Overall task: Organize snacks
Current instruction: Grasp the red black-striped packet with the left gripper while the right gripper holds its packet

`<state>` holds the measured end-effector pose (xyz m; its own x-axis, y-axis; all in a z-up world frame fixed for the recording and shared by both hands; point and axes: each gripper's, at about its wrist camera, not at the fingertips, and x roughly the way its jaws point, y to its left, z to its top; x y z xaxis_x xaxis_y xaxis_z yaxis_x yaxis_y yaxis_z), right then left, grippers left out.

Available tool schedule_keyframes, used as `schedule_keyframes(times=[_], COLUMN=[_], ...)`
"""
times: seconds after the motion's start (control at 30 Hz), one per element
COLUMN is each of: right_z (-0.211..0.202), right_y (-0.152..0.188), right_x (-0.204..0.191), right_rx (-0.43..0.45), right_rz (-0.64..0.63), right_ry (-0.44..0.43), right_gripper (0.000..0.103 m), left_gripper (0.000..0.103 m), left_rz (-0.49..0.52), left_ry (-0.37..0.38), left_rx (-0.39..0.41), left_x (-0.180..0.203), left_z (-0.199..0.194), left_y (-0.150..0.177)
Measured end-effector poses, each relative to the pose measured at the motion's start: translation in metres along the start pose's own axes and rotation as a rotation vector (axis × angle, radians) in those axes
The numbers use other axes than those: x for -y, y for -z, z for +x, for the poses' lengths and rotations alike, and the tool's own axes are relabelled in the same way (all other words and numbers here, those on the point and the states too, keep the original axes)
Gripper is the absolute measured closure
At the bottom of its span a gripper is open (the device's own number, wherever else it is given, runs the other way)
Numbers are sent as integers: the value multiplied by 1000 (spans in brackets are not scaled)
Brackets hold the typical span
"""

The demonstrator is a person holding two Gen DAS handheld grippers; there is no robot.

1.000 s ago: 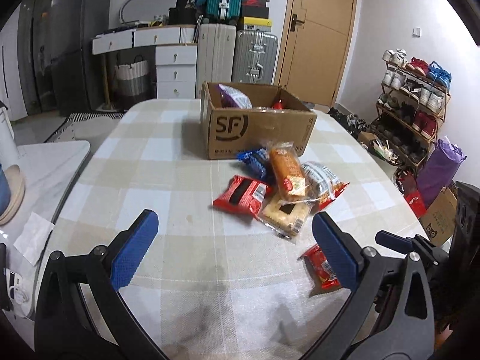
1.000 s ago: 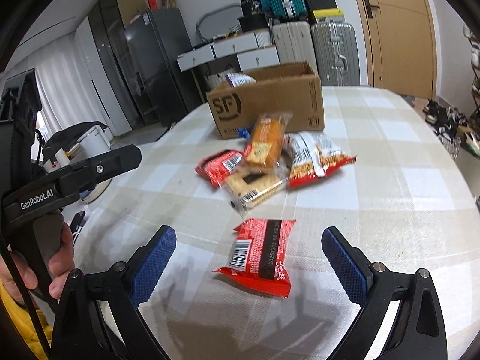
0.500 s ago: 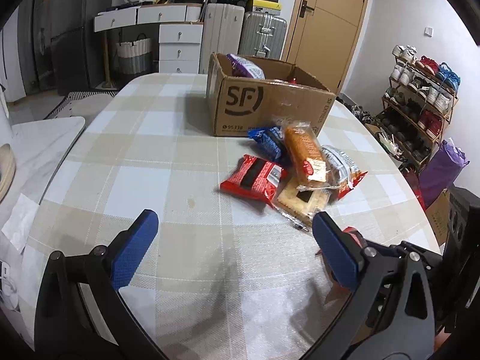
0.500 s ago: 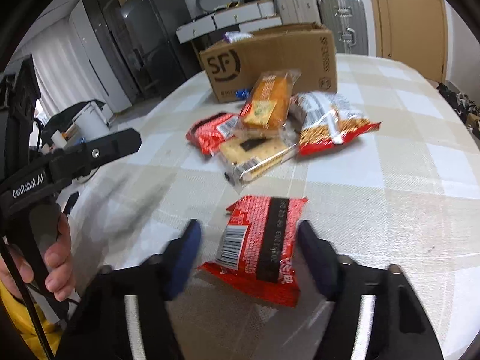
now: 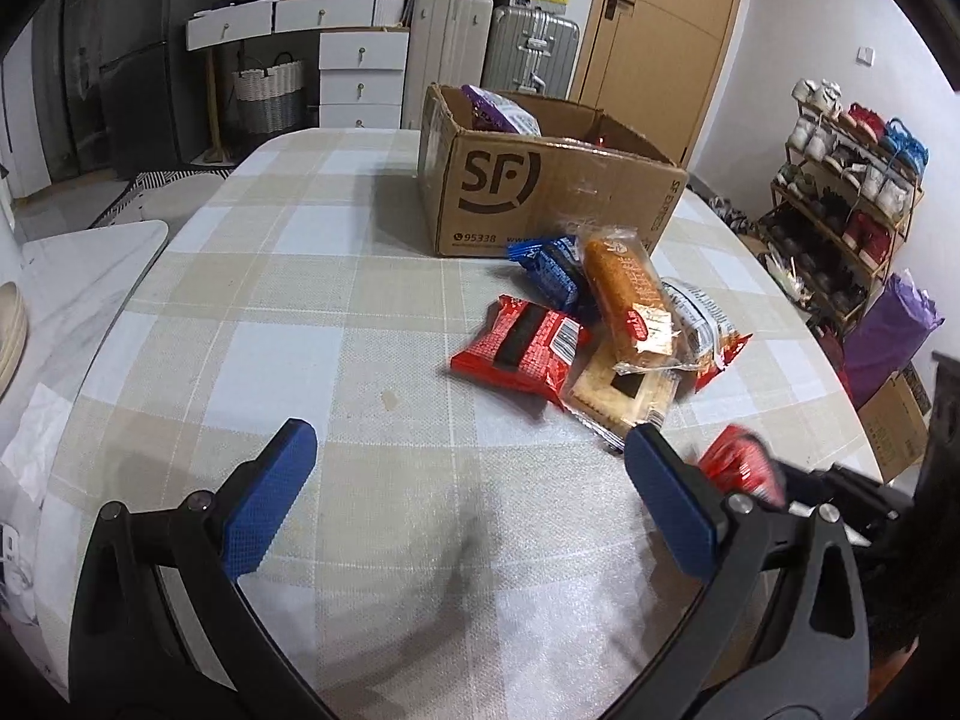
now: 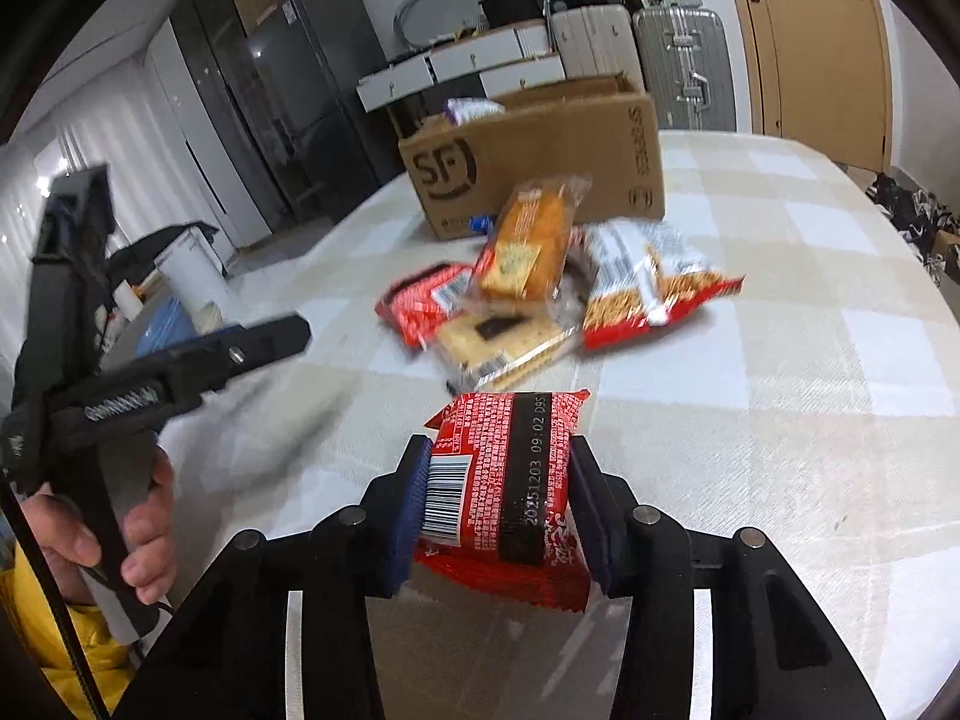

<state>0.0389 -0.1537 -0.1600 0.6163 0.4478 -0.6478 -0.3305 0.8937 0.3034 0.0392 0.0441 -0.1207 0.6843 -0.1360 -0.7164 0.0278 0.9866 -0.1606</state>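
While our right gripper [image 6: 497, 501] is closing on the red snack packet [image 6: 503, 483] near us, its long axis points toward the far SF cardboard box [image 6: 540, 156]. Our left gripper [image 5: 465, 498] hangs spread and empty.

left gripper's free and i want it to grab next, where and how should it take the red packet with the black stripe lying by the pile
Probably best across the red packet at its middle, pads on its two long edges, coming from above on its left, open side. It lies flat on the tablecloth, and its right end is tucked under the cracker pack. The left gripper is open.
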Motion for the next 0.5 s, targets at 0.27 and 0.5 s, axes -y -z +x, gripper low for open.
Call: schedule_keyframes(times=[0.27, 0.5], right_z=[-8, -5], right_y=[-25, -38], right_x=[26, 43], right_rx=[69, 114], right_rz=[40, 71], right_ry=[-17, -64], right_gripper=[58, 58], left_gripper=[1, 1], left_rz=[65, 63], left_ry=[-5, 5], left_rx=[-24, -109], left_x=[9, 7], left_z=[26, 77], left_y=[-26, -44])
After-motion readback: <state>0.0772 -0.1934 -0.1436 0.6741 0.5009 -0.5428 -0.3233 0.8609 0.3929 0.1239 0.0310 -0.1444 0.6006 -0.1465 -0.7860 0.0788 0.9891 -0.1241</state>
